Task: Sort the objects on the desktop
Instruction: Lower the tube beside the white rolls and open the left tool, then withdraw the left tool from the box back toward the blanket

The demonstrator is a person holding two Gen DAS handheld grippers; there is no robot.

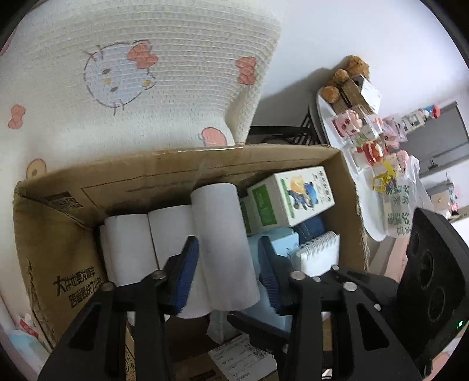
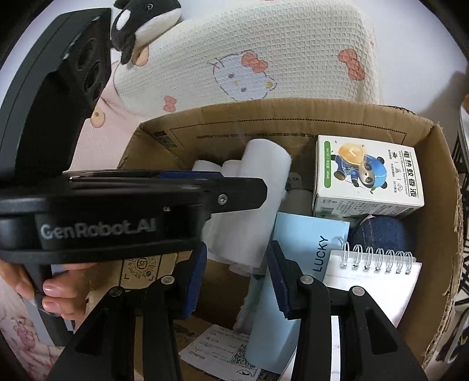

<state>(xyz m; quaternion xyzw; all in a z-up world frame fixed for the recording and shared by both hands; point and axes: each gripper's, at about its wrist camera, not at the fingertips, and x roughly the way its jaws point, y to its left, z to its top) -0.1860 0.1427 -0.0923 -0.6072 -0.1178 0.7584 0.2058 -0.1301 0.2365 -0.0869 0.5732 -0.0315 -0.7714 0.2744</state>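
An open cardboard box (image 1: pixel 176 173) holds white paper rolls, a green-and-white panda carton (image 1: pixel 293 196), a spiral notebook (image 1: pixel 319 252) and a denim pouch (image 1: pixel 310 228). My left gripper (image 1: pixel 227 246) is shut on one white paper roll (image 1: pixel 222 228), a blue pad against each side, the roll raised over two other rolls (image 1: pixel 126 249). In the right wrist view my right gripper (image 2: pixel 237 249) hangs open over the box (image 2: pixel 263 123), white paper and box floor showing in the gap. A pale blue LUCKY box (image 2: pixel 310 243) lies by its right finger, beside the notebook (image 2: pixel 375 281) and carton (image 2: pixel 369 175).
A cream waffle blanket with cat prints (image 1: pixel 132 73) rises behind the box, with an orca plush (image 2: pixel 140 23) on it. A white surface crowded with small toys (image 1: pixel 366 132) and a brown teddy (image 1: pixel 346 76) stands to the right. A person's hand (image 2: pixel 58 290) holds the left gripper.
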